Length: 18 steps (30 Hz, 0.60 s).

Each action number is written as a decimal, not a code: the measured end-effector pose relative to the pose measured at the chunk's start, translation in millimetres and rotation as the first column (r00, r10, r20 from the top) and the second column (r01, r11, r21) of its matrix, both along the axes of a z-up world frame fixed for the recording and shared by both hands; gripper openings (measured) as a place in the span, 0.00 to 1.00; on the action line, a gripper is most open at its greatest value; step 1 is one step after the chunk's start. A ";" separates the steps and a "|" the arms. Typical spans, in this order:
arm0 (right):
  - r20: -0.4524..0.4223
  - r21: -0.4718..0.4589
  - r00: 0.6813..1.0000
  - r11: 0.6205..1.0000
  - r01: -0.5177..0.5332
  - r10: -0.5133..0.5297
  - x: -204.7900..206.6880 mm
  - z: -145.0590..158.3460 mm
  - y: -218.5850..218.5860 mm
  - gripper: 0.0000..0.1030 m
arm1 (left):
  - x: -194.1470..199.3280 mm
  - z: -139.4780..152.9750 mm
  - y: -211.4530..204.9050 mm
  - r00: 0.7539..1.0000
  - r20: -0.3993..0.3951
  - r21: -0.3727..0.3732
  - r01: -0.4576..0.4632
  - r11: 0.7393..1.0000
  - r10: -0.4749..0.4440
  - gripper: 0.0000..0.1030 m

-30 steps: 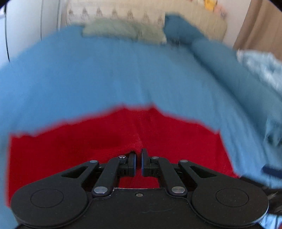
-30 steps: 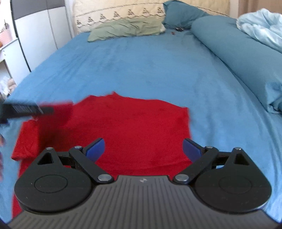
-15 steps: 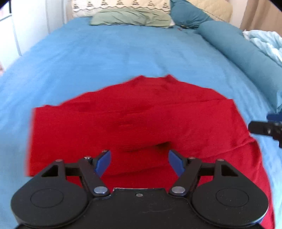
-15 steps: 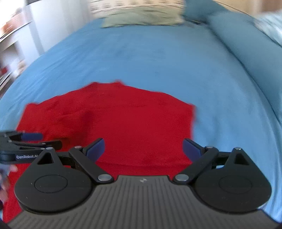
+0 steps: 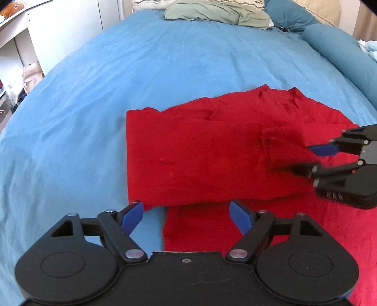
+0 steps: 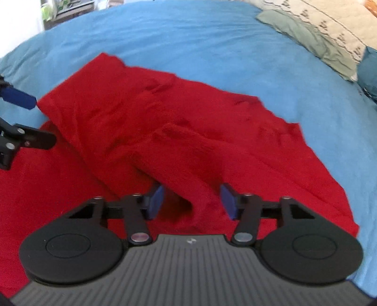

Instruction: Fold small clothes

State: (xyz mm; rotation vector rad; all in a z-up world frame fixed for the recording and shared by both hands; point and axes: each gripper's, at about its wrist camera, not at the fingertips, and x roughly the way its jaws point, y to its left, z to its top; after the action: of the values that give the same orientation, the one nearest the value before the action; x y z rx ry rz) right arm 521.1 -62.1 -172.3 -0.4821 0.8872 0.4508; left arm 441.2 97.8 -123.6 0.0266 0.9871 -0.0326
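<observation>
A red garment [image 5: 200, 153] lies partly folded on the blue bed sheet [image 5: 117, 82]; its left part is folded over the body. My left gripper [image 5: 187, 217] is open and empty, just above the garment's near folded edge. My right gripper [image 6: 192, 202] is open, its jaws on either side of a raised ridge of the red garment [image 6: 183, 146], not closed on it. The right gripper also shows at the right of the left wrist view [image 5: 304, 160], and the left gripper at the left edge of the right wrist view [image 6: 37, 120].
Pillows [image 5: 216, 14] lie at the head of the bed, with a teal bolster [image 5: 341, 54] along the right side. White furniture [image 5: 28, 35] stands left of the bed. Pillows also show at the top right of the right wrist view [image 6: 318, 30].
My left gripper opened, let go of the red cloth and pulled back left. My right gripper turned and came low over the garment, its jaws now around a fold.
</observation>
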 end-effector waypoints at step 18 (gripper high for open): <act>-0.240 0.438 0.775 0.647 0.624 -0.585 -30.6 -3.1 -193.0 0.71 | 14.3 -28.5 -9.7 1.000 -0.022 0.027 0.002 1.000 -0.002 0.81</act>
State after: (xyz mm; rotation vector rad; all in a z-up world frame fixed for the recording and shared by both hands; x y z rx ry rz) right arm 490.5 -255.1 -175.4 0.3299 0.9078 0.0563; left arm 455.5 88.0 -152.1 0.0523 1.0094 -0.0214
